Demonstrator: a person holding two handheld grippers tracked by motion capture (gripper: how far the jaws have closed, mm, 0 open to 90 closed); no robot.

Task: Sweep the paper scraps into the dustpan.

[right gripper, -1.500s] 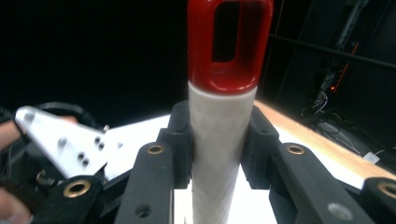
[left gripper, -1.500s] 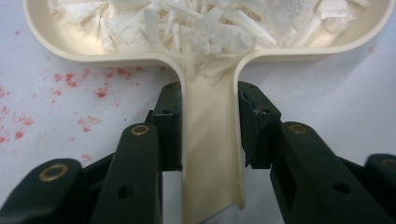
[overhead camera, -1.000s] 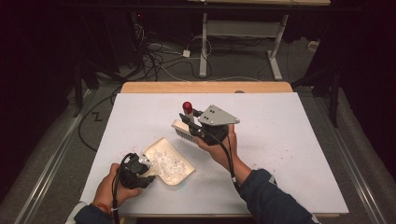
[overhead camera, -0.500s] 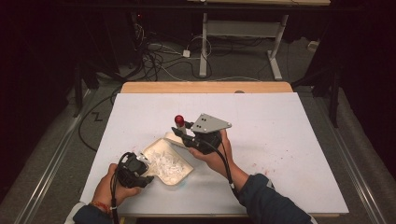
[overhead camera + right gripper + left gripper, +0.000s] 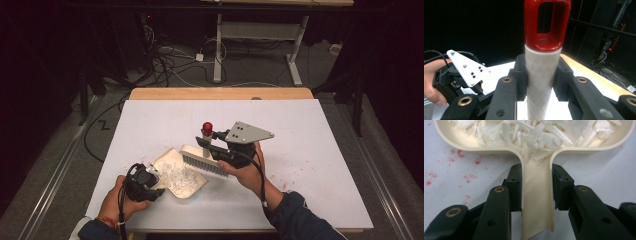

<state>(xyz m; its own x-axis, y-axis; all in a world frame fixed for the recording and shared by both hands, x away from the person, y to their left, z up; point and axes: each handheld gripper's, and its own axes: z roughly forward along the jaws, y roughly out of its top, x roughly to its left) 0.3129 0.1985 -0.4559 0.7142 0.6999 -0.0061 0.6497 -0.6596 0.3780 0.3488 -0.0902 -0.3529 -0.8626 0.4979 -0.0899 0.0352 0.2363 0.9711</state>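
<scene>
Near the front-left corner of the white-covered table (image 5: pixel 320 150), the cream plastic dustpan (image 5: pixel 192 190) lies flat, loaded with white paper shreds (image 5: pixel 179 176). The left gripper (image 5: pixel 150 187) is clamped on the dustpan's handle, one jaw against each side wall. The right gripper (image 5: pixel 212 147) is clamped on the white textured handle of a hand brush with a red hanging loop (image 5: pixel 207 127); the brush head (image 5: pixel 204 162) sits over the pan's far rim, bristles down. The step in hand appears to be sweeping debris into the pan. The next move likely calls for holding the pan steady while the brush draws any remaining shreds across the lip without flicking them out. The left gripper view shows the jaw contact on the pan handle (image 5: pixel 537 202), the shreds (image 5: pixel 536 135) piled against the back wall, and red specks (image 5: pixel 461 165) on the table cover. The right gripper view shows the grip on the brush handle (image 5: pixel 542 82) and the left gripper's grey plate (image 5: pixel 466 68) farther off. The high view alone relates brush head to pan.
</scene>
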